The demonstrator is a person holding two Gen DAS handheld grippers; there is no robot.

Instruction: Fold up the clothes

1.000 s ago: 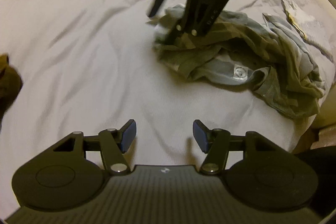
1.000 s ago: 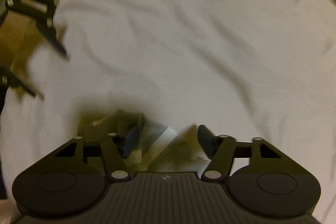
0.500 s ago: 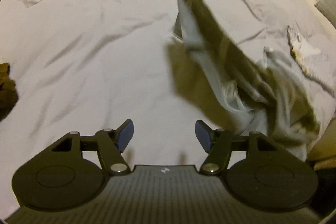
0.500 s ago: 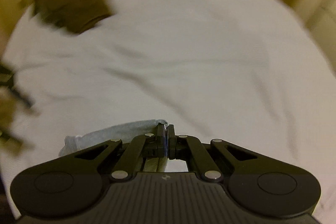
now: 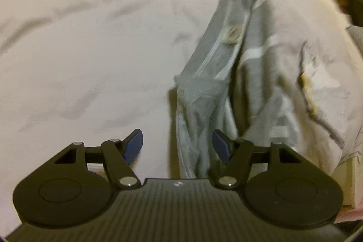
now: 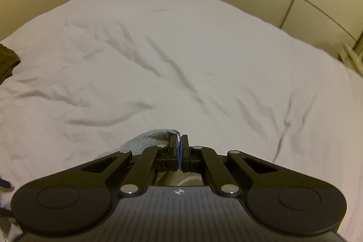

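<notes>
Grey fabric hangs in a long, twisted column above the bed (image 5: 90, 37): the grey garment (image 5: 217, 74), with pale stripes and a round label patch, is lifted by one edge near the top of the left wrist view and drapes down toward the mattress. The right tongs (image 6: 179, 151) are pressed together on a fold of that same grey cloth, a small bunch of it showing just beside their tips. The left tongs (image 5: 177, 146) stand spread, holding nothing, with the lower hanging part of the garment between and just ahead of their blue pads (image 5: 133, 146).

As a judgement, the step in hand looks like getting a second hold so the piece can be opened out and laid flat. To do it well, the left tongs should close on a single clear edge or corner, not on the bunched middle, since the cloth is twisted and several layers overlap there. Keeping the right hold high lets the weight pull the folds straight. Another pale, crumpled piece (image 5: 317, 83) lies on the bed to the right and should stay clear of the grip. A dark item (image 6: 6, 62) sits at the far left edge of the bed, well apart.
</notes>
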